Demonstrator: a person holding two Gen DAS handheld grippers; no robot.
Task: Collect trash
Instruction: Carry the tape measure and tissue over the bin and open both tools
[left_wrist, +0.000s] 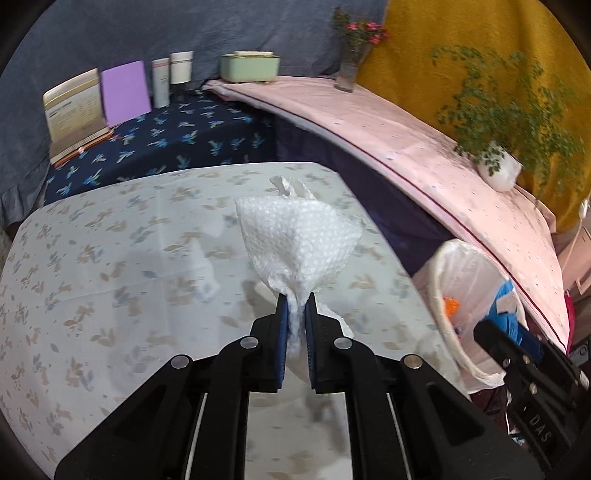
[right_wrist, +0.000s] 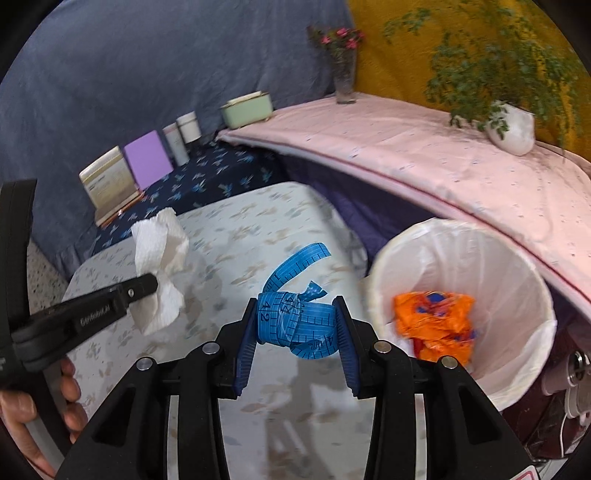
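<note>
The left gripper (left_wrist: 295, 299) is clamped on a crumpled paper towel (left_wrist: 299, 243), the sheet pinched at its waist between the blue pads and fanning out above the table (left_wrist: 110, 258). The right gripper (right_wrist: 297, 317) is closed around a bundled blue tape (right_wrist: 295, 321), one loose end curling up toward 12 o'clock. Both pieces are lifted off the cloth; neither is in the bin (right_wrist: 391, 266) yet.

In the right wrist view, the bin stands just off the table edge at about 3 o'clock of the right gripper, its white liner open. An orange wrapper (right_wrist: 432, 321) already lies at the bottom, so at least one piece appears collected. In the left wrist view, the bin sits at about 4 o'clock of the towel, with the right gripper's body partly across its mouth.

The table shows no other loose scrap in either view, though its near part is hidden behind the grippers. Judged from this, the task looks well along: one item binned, two in hand, and what is left is to carry each over the rim and release. The tape is nearer the bin and seems likely to go first; the towel has to cross more of the table.

The books (left_wrist: 74, 107), jars (left_wrist: 173, 74), green box (left_wrist: 249, 66), vase (left_wrist: 351, 70) and plant (left_wrist: 498, 110) along the back read as furnishings, not trash.
</note>
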